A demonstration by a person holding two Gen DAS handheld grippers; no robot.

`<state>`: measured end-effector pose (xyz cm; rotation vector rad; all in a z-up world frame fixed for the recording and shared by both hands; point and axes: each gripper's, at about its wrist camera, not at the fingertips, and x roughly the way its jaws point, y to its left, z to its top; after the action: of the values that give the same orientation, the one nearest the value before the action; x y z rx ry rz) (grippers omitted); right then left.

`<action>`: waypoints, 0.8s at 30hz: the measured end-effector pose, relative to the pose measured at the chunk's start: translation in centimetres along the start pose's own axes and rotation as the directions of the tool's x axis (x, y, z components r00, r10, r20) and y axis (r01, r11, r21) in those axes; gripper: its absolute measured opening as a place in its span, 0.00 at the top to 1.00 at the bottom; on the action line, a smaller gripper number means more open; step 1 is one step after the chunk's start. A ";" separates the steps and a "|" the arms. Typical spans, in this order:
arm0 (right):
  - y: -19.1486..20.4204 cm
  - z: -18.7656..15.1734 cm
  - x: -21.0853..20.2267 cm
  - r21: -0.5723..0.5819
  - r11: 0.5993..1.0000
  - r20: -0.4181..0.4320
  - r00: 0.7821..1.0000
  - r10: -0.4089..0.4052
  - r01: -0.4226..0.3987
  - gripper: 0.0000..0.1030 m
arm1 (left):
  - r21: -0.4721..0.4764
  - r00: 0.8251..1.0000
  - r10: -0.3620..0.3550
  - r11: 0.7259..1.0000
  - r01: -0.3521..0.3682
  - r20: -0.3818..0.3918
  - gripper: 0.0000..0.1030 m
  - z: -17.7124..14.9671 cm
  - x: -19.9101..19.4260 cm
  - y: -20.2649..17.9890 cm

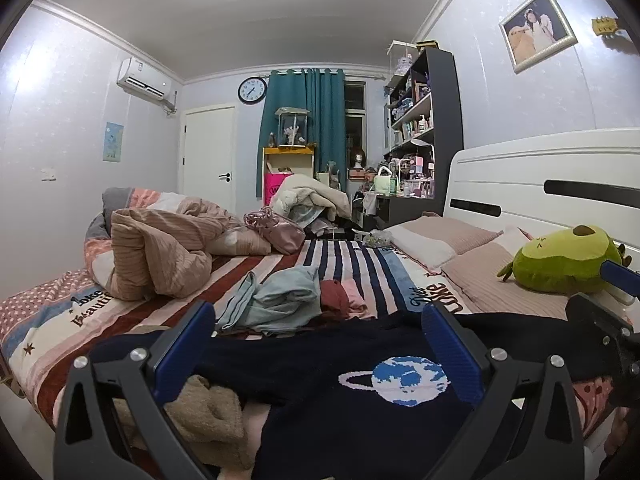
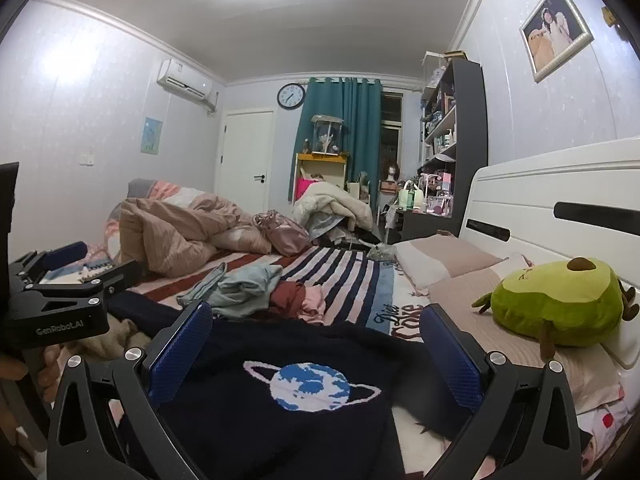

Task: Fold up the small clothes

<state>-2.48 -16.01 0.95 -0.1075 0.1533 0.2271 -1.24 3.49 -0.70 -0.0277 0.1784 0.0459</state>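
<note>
Bed (image 1: 352, 264) with striped sheet takes up most of both views, white headboard (image 1: 560, 184) on the right. We see a crumpled beige-pink duvet (image 1: 160, 252) heaped at the far left, two pink pillows (image 1: 472, 276) along the headboard, and a green avocado plush (image 2: 556, 304) on the nearer pillow.

Task item: navy sweater (image 2: 288, 400) spread flat on the near edge of the bed, directly under both grippers. It is dark navy knit with a blue-and-white ringed planet motif (image 2: 312, 386). The long axis seems to run left-right across the bed edge; we cannot tell which end is collar or hem. A beige fuzzy garment (image 1: 208, 420) lies touching its left side. Farther back sit a light blue garment (image 1: 272, 300) and a dark red and pink pile (image 1: 340, 298), just beside each other, apart from the sweater.

Left gripper (image 1: 316, 352) has jaws spread wide, holding nothing, over the sweater. Right gripper (image 2: 316, 350) likewise has jaws wide apart and empty over the planet.

View differences: right wrist shows the left gripper's body from the side at far left; left wrist shows the right gripper only at its right edge. The beige garment shows clearly only in the left wrist view.
</note>
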 end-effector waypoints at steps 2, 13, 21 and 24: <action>0.4 0.1 0.3 -0.010 1.000 0.002 1.000 -0.013 0.013 0.00 | -0.006 1.000 0.006 1.000 -0.006 -0.005 0.01 -0.1 0.2 0.4; 2.3 -2.8 6.6 -0.024 0.999 -0.128 0.991 0.034 -0.037 0.00 | -0.131 0.986 0.151 0.979 -0.159 -0.069 0.01 -1.9 3.7 10.6; 3.2 -7.5 12.6 -0.078 0.997 -0.299 0.954 -0.006 -0.018 0.00 | -0.377 0.968 0.124 0.904 -0.201 -0.220 0.01 -4.9 5.9 27.0; 3.5 -8.0 13.5 -0.080 0.996 -0.322 0.947 -0.001 -0.026 0.00 | -0.441 0.955 0.067 0.876 -0.195 -0.289 0.01 -7.0 7.3 30.4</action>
<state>8.62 -10.66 -9.48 -0.2264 0.4704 0.2277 3.19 33.96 -9.64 -0.5076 0.4370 0.2236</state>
